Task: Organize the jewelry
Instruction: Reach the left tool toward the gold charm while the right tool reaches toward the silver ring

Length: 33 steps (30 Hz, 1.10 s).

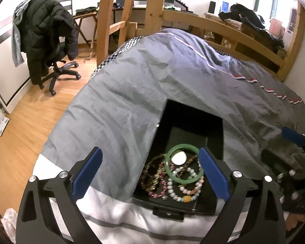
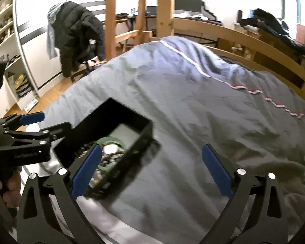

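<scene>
An open black jewelry box (image 1: 193,122) lies on the grey bed cover. It holds a green bangle (image 1: 172,178), a white oval stone (image 1: 179,157) and several beaded bracelets (image 1: 185,189). My left gripper (image 1: 150,162) is open and empty, its right finger over the box's right side. In the right wrist view the box (image 2: 116,120) sits at the left, and my right gripper (image 2: 151,157) is open and empty, its left finger over the box's near end. The left gripper (image 2: 30,120) shows there too, at the far left.
The grey duvet (image 1: 152,77) covers the bed, with a wooden bed frame (image 1: 223,26) behind. An office chair with a black jacket (image 1: 46,32) stands on the wood floor at the left. The right gripper's tip (image 1: 292,135) shows at the right edge, beside dark items.
</scene>
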### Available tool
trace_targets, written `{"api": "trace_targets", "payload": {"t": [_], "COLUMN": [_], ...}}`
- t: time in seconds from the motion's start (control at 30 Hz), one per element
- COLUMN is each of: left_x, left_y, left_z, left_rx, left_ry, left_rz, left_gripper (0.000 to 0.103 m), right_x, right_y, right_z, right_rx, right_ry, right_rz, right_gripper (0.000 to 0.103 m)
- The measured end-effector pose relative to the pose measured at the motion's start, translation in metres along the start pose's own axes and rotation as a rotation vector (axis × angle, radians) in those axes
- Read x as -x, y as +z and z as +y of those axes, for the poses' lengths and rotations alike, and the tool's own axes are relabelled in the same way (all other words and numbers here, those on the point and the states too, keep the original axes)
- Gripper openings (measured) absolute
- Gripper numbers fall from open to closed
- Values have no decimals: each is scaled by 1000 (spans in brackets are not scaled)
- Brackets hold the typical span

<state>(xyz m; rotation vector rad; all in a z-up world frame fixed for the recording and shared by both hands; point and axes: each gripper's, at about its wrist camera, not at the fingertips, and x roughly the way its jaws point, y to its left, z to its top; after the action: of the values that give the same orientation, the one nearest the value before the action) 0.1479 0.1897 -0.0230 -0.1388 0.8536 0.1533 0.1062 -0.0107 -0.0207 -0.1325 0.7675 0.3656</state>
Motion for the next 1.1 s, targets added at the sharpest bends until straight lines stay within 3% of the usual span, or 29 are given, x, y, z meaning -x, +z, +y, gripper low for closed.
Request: {"api": "trace_targets", "payload": {"t": [0.2, 0.5, 0.73, 0.87, 1.0, 1.1], "left_x": [-2, -5, -14, -20, -25, -35], "left_y": [-2, -27, -46, -56, -59, -61], "left_z": [-28, -108, -162, -192, -221, -242], "left_rx": [-35, -234, -330, -370, -409, -447], "left_ry": [-59, -118, -125, -179, -248, -307], "left_rz": [-30, -42, -49, -50, -58, -41], "left_gripper": [95, 95, 95, 95, 92, 85], "right_x": [30, 78, 95, 90, 71, 55], "right_y": [-11, -46, -86, -109, -136, -149], "right_z": [-48, -115, -162, -166, -166, -165], "right_rx": [-70, -126, -242, -252, -290, -280], "right_ry": [-69, -173, -157, -108, -28, -5], "right_rz": [-7, 0, 29, 37, 91, 134], "right_gripper": [98, 99, 99, 98, 75, 65]}}
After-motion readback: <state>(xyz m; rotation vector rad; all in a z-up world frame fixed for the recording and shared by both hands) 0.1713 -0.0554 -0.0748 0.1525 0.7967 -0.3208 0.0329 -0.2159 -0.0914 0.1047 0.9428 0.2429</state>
